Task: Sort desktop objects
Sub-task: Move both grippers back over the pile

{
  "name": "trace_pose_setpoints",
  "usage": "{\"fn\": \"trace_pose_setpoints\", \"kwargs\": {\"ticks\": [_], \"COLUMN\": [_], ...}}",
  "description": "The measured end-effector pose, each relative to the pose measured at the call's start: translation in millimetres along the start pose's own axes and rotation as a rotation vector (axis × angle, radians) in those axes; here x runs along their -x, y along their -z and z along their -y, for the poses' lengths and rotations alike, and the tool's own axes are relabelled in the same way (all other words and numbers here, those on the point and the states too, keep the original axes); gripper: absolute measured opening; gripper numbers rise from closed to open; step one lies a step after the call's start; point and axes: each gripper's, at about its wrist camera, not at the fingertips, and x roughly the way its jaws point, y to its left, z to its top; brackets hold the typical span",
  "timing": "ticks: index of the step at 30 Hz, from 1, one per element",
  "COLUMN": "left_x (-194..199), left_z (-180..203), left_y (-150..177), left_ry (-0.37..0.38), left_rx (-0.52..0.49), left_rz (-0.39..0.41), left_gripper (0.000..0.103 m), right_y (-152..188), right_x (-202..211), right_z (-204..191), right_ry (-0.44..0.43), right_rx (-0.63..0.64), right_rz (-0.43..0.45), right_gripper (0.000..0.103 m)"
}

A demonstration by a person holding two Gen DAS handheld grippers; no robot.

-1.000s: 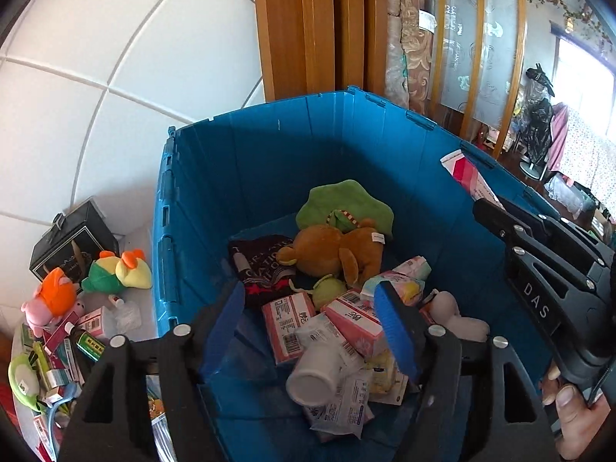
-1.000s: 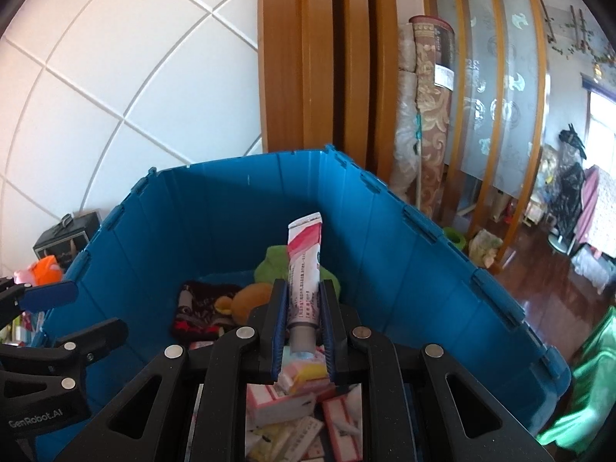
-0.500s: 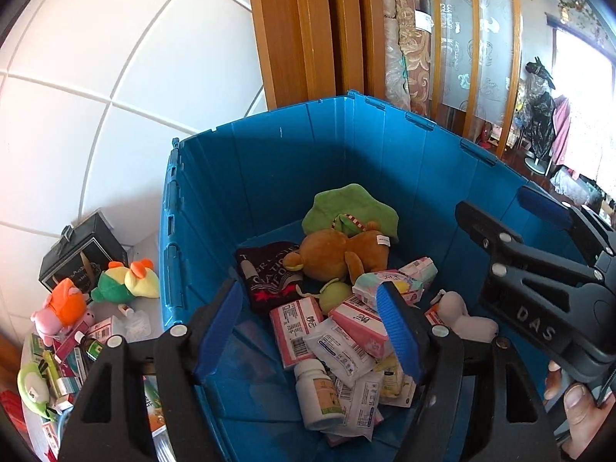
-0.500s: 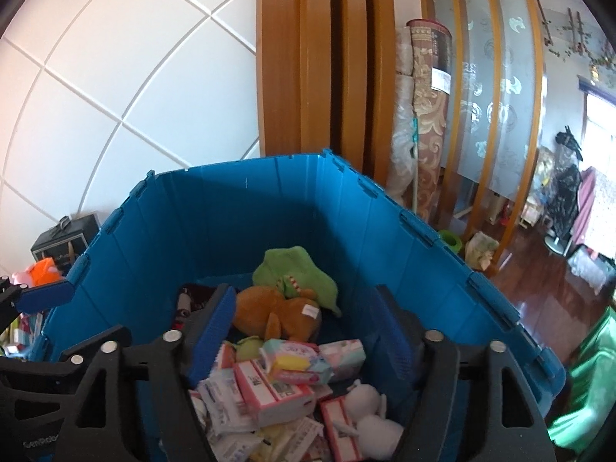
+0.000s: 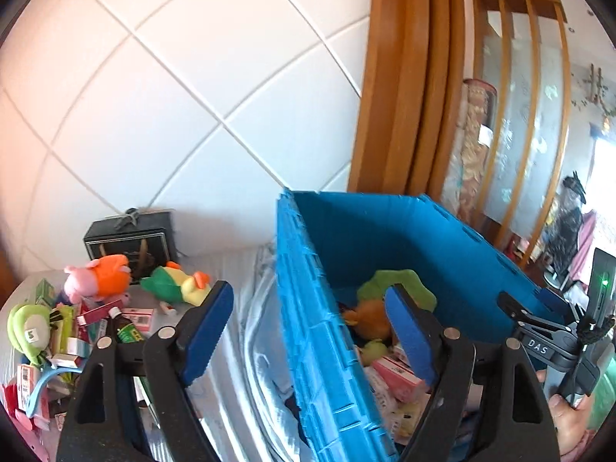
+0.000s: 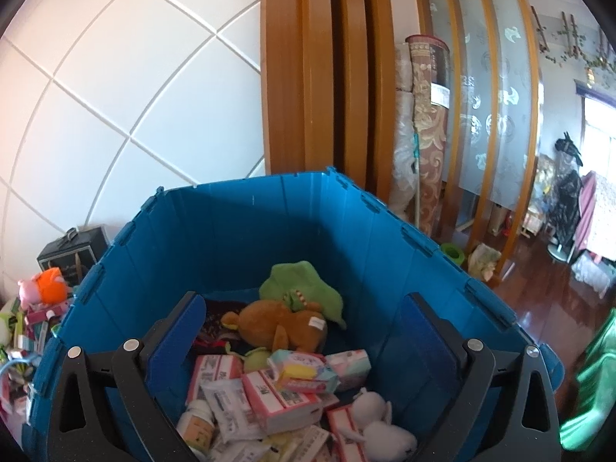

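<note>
A blue plastic bin (image 6: pixel 250 238) holds a brown plush (image 6: pixel 277 327), a green plush (image 6: pixel 300 288), pink and white boxes (image 6: pixel 277 396), a white bottle (image 6: pixel 196 427) and a white plush (image 6: pixel 377 423). My right gripper (image 6: pixel 304 327) hangs over this pile, its jaws opening wide, nothing between them. My left gripper (image 5: pixel 308 319) straddles the bin's left wall (image 5: pixel 319 308); its jaws are opening too, touching nothing. Left of the bin lies a heap of loose things: a pink and orange plush (image 5: pixel 100 277), a green and yellow plush (image 5: pixel 173 285) and a dark bottle (image 5: pixel 123 327).
A black gift box (image 5: pixel 131 238) stands against the white tiled wall behind the heap. Crumpled clear plastic (image 5: pixel 258 338) lies between heap and bin. Wooden door frames (image 6: pixel 327 77) and a rolled carpet (image 6: pixel 427 123) rise behind the bin. A hand (image 5: pixel 569 419) grips the right gripper's handle.
My right gripper opened and the red and white tube left it; the tube is no longer seen. My left gripper swung left from over the bin to its left wall and widened.
</note>
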Motion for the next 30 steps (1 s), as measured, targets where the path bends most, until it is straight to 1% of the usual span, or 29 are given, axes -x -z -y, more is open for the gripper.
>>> {"fn": "trace_pose_setpoints", "kwargs": {"ticks": [4, 7, 9, 11, 13, 16, 17, 20, 23, 26, 30], "left_x": [24.1, 40.2, 52.3, 61.4, 66.1, 70.5, 71.2, 71.3, 64.4, 49.0, 23.1], "left_z": [-41.7, -76.6, -103.4, -129.5, -155.5, -197.7, -213.3, -258.5, -294.9, -323.9, -350.4], "left_y": [11.8, 24.9, 35.3, 45.9, 56.7, 80.0, 88.8, 117.8, 147.7, 180.9, 224.8], "left_ry": [-0.067, -0.118, -0.141, -0.185, -0.237, -0.325, -0.353, -0.394, -0.427, -0.450, -0.442], "left_rx": [0.024, 0.035, 0.052, 0.063, 0.065, 0.081, 0.093, 0.137, 0.162, 0.180, 0.198], "left_rz": [0.040, 0.066, 0.076, 0.075, 0.061, 0.026, 0.012, -0.049, -0.114, -0.195, -0.305], "left_gripper": [0.082, 0.082, 0.082, 0.082, 0.082, 0.082, 0.082, 0.082, 0.082, 0.082, 0.082], "right_y": [-4.5, -8.3, -9.2, -7.4, -4.6, 3.0, 6.5, 21.1, 40.5, 65.3, 105.9], "right_x": [28.7, 55.2, 72.7, 90.5, 100.6, 109.5, 110.9, 107.5, 94.9, 71.4, 30.9], "right_z": [-29.5, -64.5, -91.0, -117.8, -144.7, -184.2, -197.7, -232.8, -264.5, -289.6, -315.6], "right_ry": [-0.052, -0.131, -0.202, -0.273, -0.324, -0.407, -0.437, -0.491, -0.519, -0.536, -0.522], "right_rx": [0.024, 0.052, 0.079, 0.101, 0.126, 0.162, 0.176, 0.217, 0.243, 0.244, 0.263], "right_rz": [0.064, 0.115, 0.133, 0.159, 0.172, 0.168, 0.159, 0.117, 0.052, -0.053, -0.212], "right_gripper": [0.103, 0.103, 0.103, 0.103, 0.103, 0.103, 0.103, 0.103, 0.103, 0.103, 0.103]}}
